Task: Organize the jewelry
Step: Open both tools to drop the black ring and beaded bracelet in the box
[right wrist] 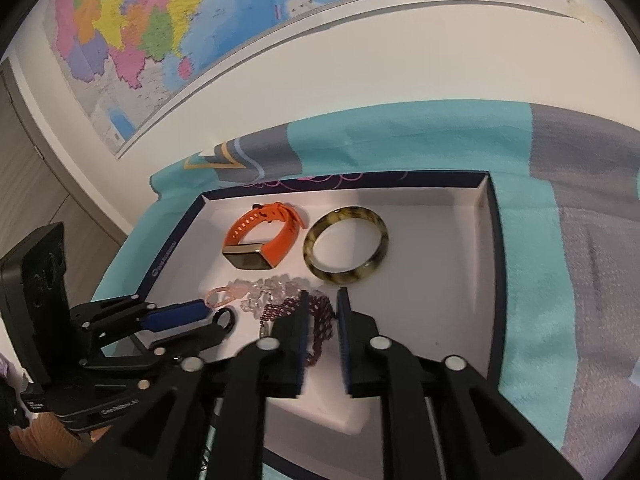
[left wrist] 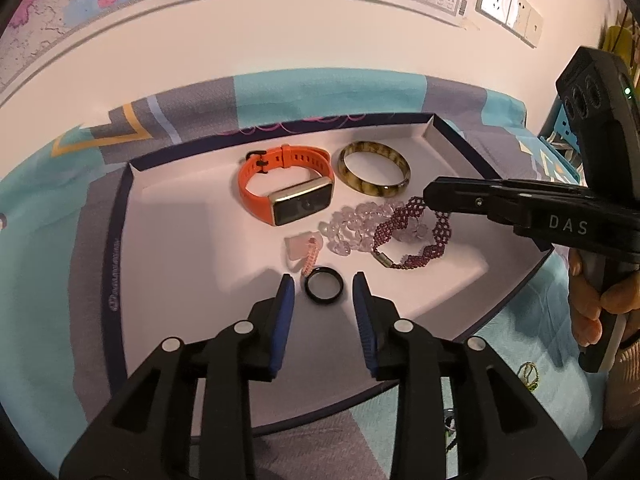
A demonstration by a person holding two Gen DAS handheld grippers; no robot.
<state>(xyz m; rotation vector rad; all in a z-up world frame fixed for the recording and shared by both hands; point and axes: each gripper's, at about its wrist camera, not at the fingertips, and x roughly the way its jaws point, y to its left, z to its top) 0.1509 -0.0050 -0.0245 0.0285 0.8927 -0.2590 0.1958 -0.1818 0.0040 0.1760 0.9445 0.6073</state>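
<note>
My left gripper (left wrist: 324,280), jaws apart, brackets the black ring (left wrist: 323,285) on the white tray (left wrist: 180,240) without pinching; my right gripper (right wrist: 322,304) stands parted over the garnet bracelet (right wrist: 320,314), apparently just set beside the other bracelets.

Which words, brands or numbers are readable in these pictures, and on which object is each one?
"DAS": white letters on the right gripper, seen from the left wrist.
Print on the left gripper's body: too blurred to read surely.
White print on the tray rim: too small and warped.
Wall map labels and barcode: too small to read.
</note>
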